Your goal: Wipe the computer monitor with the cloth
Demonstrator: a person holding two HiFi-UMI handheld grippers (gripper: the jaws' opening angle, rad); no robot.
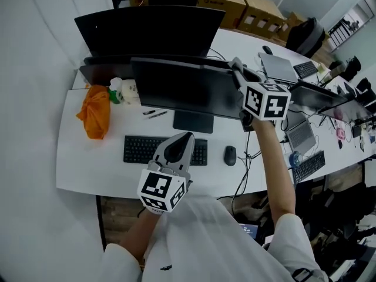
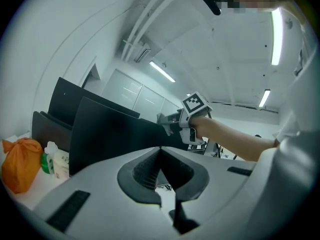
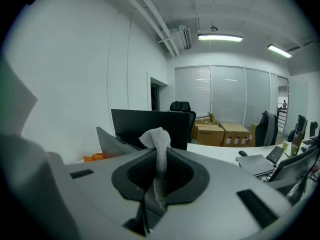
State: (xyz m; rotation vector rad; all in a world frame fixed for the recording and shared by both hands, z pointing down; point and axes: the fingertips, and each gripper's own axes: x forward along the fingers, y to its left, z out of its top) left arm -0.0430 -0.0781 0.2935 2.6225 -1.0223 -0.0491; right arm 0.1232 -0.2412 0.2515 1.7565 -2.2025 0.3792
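The black computer monitor [image 1: 188, 90] stands on the white desk [image 1: 88, 157], its screen dark. My right gripper [image 1: 237, 68] is at the monitor's upper right corner, shut on a grey cloth [image 1: 239, 64]. In the right gripper view the cloth [image 3: 158, 149] sticks up from between the closed jaws. My left gripper [image 1: 185, 138] hovers over the keyboard [image 1: 141, 149], shut with nothing in it. In the left gripper view its jaws meet at the left gripper [image 2: 160, 159] tips, with the monitor [image 2: 110, 134] and the right gripper [image 2: 169, 124] beyond.
A mouse [image 1: 230, 155] lies right of the keyboard. An orange bag [image 1: 95, 111], small bottles [image 1: 119, 90] and pens [image 1: 154, 114] sit at the left. A second monitor [image 1: 147, 31] stands behind. Laptops [image 1: 279, 67] and cables crowd the right side; cardboard boxes [image 1: 235, 3] lie beyond.
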